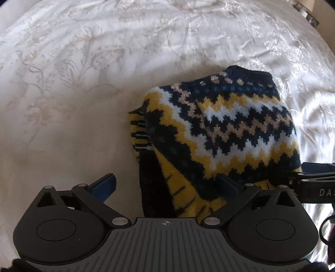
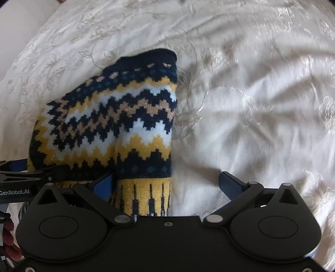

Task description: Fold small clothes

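Note:
A small knitted garment [image 1: 226, 125] [image 2: 117, 117] with navy, yellow, white and tan zigzag bands lies bunched on a white embroidered bedspread [image 1: 83, 73]. My left gripper [image 1: 166, 186] points down over its near edge, jaws wide. The left finger [image 1: 104, 184] is over bare bedspread and the right finger [image 1: 228, 186] lies against the knit. My right gripper [image 2: 167, 184] is also open. The yellow ribbed hem [image 2: 146, 196] sits between its jaws, beside the left finger [image 2: 104, 184]. Its right finger [image 2: 230, 184] is clear of the cloth. Each gripper shows at the edge of the other's view, close together.
The bedspread [image 2: 251, 104] is wrinkled and stretches all around the garment. A dark edge with small objects [image 1: 312, 18] shows at the far upper right of the left wrist view. Something red [image 2: 10, 236] sits at the lower left edge of the right wrist view.

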The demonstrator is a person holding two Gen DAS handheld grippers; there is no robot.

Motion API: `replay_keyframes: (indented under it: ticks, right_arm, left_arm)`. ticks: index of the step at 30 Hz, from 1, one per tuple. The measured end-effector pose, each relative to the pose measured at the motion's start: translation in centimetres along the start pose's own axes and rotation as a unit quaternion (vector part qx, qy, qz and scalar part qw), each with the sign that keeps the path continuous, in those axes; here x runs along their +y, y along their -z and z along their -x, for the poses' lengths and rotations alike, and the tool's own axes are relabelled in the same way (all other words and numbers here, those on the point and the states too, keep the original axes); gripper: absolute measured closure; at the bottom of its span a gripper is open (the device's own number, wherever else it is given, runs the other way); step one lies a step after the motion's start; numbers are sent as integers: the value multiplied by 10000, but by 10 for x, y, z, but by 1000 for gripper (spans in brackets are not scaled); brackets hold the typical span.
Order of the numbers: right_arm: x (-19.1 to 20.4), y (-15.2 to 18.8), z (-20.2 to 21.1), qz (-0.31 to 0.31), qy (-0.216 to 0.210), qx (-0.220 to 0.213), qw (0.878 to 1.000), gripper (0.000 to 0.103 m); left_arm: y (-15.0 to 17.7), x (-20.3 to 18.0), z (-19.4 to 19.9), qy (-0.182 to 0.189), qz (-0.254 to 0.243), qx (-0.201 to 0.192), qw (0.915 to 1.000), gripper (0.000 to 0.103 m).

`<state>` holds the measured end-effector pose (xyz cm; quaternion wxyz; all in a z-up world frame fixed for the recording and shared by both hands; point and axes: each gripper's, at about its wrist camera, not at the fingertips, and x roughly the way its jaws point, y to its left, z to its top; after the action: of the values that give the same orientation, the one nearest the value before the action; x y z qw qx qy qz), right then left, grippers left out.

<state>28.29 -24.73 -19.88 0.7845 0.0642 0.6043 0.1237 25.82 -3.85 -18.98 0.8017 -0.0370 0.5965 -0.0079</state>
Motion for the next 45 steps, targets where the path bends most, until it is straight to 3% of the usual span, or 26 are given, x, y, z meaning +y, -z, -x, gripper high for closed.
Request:
replay_keyframes:
  ticks: [12,15,19,22,25,29,33,39,45]
  right_arm:
    - [5,-1,-3,-64,113,11,9999,1]
    - [9,0,14,-77,102,-228,9997,1]
    - [14,17,45,37,77,-549,9985,1]
    - [14,35,52,27,110,-512,9986,1]
    - [15,53,40,96,300,-263,9992,1]
    - [8,75,19,-66,402,75,9991,1]
    - [2,84,20,-322,275,-22,9991,1]
    - [-7,90,42,-598,14,-453,9972,1]
    - [-2,95,60,-581,107,-708,9957,1]
  left_arm:
    - [1,11,-4,383,189,88,9990,0]
    - [6,13,19,379,144,-228,9989,1]
    - [28,17,52,336,-19,-576,9978,1]
    - [41,17,52,236,-314,-520,9979,1]
    - [50,28,34,235,-150,-336,9990,0]
    - [57,40,21,481,101,-283,9984,0]
    - [62,51,14,932,371,-350,9943,0]
    - [58,78,-9,2055,1165,-72,9717,0]
    - [54,76,-18,2253,1084,-80,9682,0]
